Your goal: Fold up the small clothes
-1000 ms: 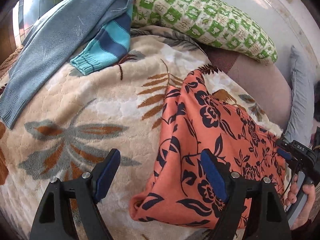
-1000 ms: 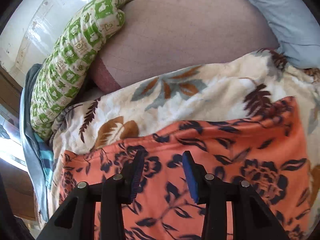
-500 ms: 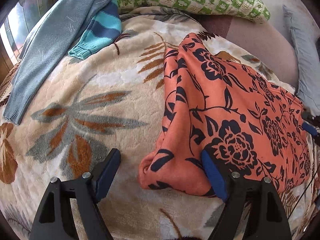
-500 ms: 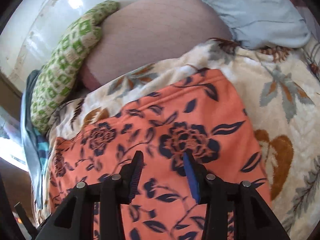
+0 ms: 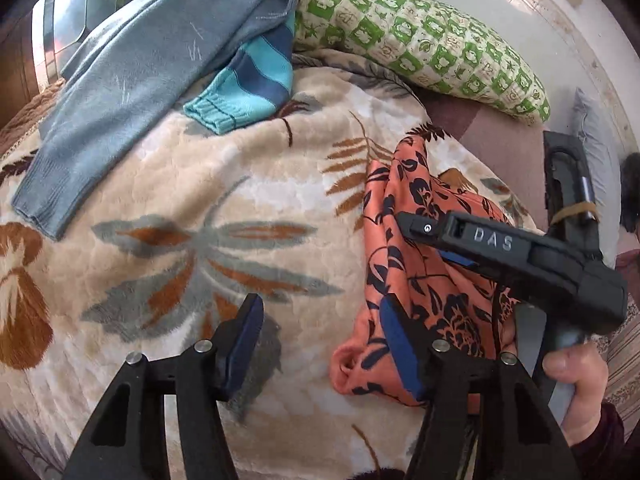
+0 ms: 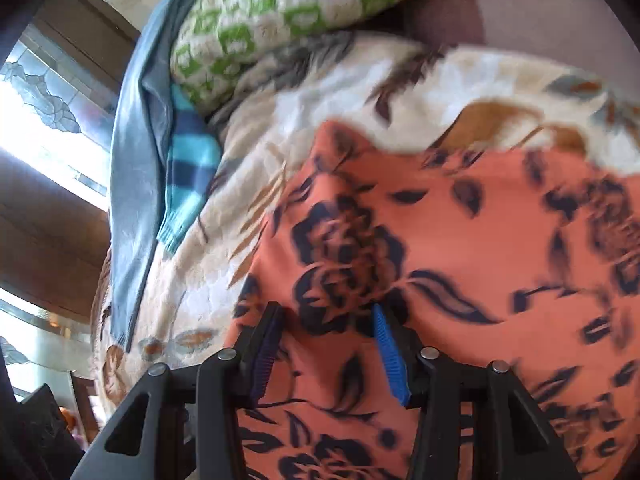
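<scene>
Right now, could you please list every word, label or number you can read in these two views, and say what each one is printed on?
"DAS": raised letters on the black body of the right gripper, seen in the left wrist view.
The green checked pillow carries small printed motifs, some perhaps numerals, but too small to read.
The right wrist view is motion-blurred and shows no legible text.

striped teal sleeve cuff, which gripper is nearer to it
Left. The left gripper hangs open over the blanket, below the striped cuff. The right gripper sits farther off, over the orange floral garment.
</scene>
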A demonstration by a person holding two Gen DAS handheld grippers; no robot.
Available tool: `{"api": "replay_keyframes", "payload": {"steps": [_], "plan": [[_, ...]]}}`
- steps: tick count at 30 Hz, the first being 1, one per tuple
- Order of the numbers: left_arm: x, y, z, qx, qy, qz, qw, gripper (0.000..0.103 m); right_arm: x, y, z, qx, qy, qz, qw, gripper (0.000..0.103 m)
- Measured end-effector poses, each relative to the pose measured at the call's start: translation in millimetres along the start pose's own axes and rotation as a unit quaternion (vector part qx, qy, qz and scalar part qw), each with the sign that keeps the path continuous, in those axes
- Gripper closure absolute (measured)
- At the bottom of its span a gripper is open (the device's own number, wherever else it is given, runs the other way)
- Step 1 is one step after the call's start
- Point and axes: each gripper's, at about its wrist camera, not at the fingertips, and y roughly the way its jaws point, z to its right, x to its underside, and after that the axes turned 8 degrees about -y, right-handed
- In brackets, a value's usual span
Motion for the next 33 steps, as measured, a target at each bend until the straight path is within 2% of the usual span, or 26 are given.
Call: {"api": "replay_keyframes", "payload": {"steps": [1,2,3,4,6,9,11,14,16,17,18,19,20,23,25,27,29,31,33], "plan": [[-1,1,2,-0.006,0.005,0.003,1.0,0.041,0,-4,-10,-0.01,-0.033,0.004,0.999,0.047],[-1,4,4,-0.007,0.008,0.001,0.9999,0.041,1,-9,-9,-0.056,-0.033,0.007,0.998,0.047],[0,6,6,-0.004,0.01,-0.003,0.9999,0.041,1,-17,-1,-0.098,-0.013,0.016,0.995,0.048],[1,8,9,-0.001,0.013,-0.004,0.9999,0.041,1,-26,10,-0.102,0.003,0.026,0.994,0.048],[4,8,20,-0.008,0.033,0.007,0.9994,0.041,2,-51,40,-0.042,0.029,0.06,0.997,0.048],[8,2,39,-0.016,0.071,0.043,0.9964,0.042,11,-99,111,0.023,0.11,0.126,0.986,0.048],[13,4,50,-0.02,0.099,0.048,0.9938,0.038,25,-133,164,0.095,0.177,0.161,0.966,0.048],[24,25,63,-0.06,0.14,0.015,0.9883,0.035,43,-166,241,0.184,0.242,0.161,0.939,0.048],[31,40,65,-0.082,0.151,-0.006,0.9851,0.035,53,-170,291,0.213,0.279,0.126,0.928,0.048],[31,41,64,-0.083,0.147,-0.001,0.9856,0.03,61,-166,317,0.214,0.307,0.103,0.922,0.049],[30,42,64,-0.091,0.145,0.002,0.9852,0.026,73,-165,341,0.19,0.334,0.1,0.918,0.049],[28,43,64,-0.098,0.145,0.002,0.9846,0.021,81,-169,352,0.176,0.347,0.123,0.913,0.049],[27,44,63,-0.099,0.142,0.001,0.985,0.02,84,-173,357,0.169,0.348,0.141,0.911,0.049],[24,43,66,-0.099,0.129,0.011,0.9867,0.02,80,-178,348,0.184,0.329,0.142,0.915,0.049],[26,40,73,-0.104,0.149,0.026,0.983,0.02,79,-183,328,0.197,0.301,0.159,0.919,0.049],[29,36,79,-0.107,0.164,0.037,0.9798,0.02,86,-195,310,0.181,0.287,0.178,0.924,0.049],[30,31,81,-0.102,0.164,0.043,0.9802,0.02,99,-205,286,0.178,0.264,0.185,0.93,0.049],[31,28,81,-0.103,0.163,0.049,0.98,0.02,111,-199,265,0.2,0.233,0.15,0.94,0.048],[31,24,81,-0.109,0.161,0.057,0.9793,0.021,133,-178,256,0.205,0.225,0.08,0.949,0.046]]}}
